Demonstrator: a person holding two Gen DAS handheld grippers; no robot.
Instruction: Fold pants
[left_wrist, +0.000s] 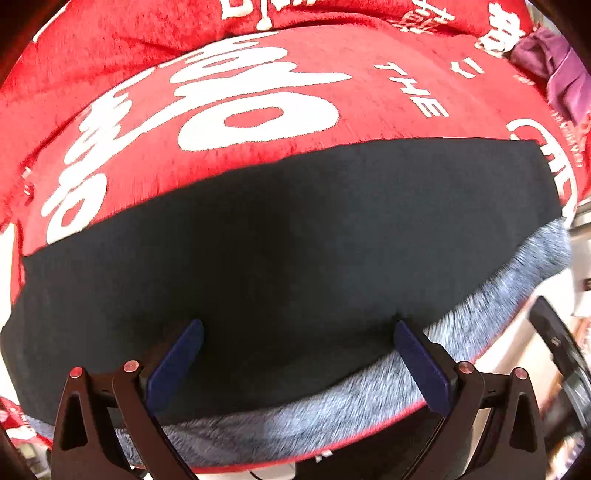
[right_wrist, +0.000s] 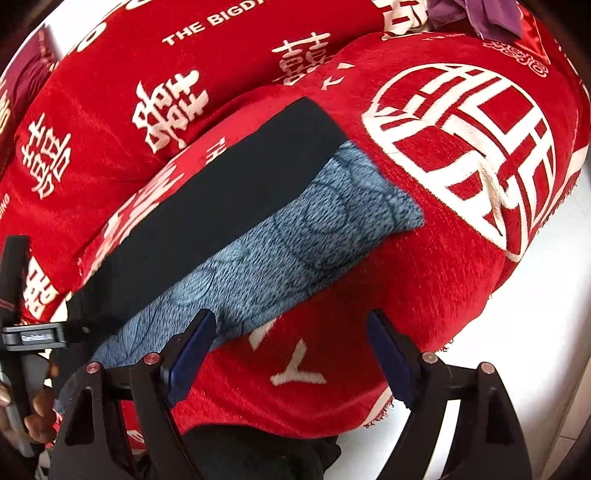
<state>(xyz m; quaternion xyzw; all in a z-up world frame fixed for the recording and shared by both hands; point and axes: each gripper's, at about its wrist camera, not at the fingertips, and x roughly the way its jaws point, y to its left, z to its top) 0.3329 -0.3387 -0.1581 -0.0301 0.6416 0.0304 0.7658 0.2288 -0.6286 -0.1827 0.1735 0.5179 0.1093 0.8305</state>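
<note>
While the pants (right_wrist: 236, 221) are lying folded across the frame's middle on the red blanket (right_wrist: 461, 258), both grippers (left_wrist: 299, 332) (right_wrist: 291, 332) are hovering spread and empty, risking a snagged edge undoing the fold.

A red plush cover (right_wrist: 461, 280) printed with large white characters and Latin lettering drapes over a cushioned seat and its backrest (right_wrist: 110, 110). A purple cloth (right_wrist: 487, 18) lies bunched at the far upper edge. Pale, glossy white floor (right_wrist: 517, 350) shows beyond the cover's fringed hem. The light is bright and even.
</note>
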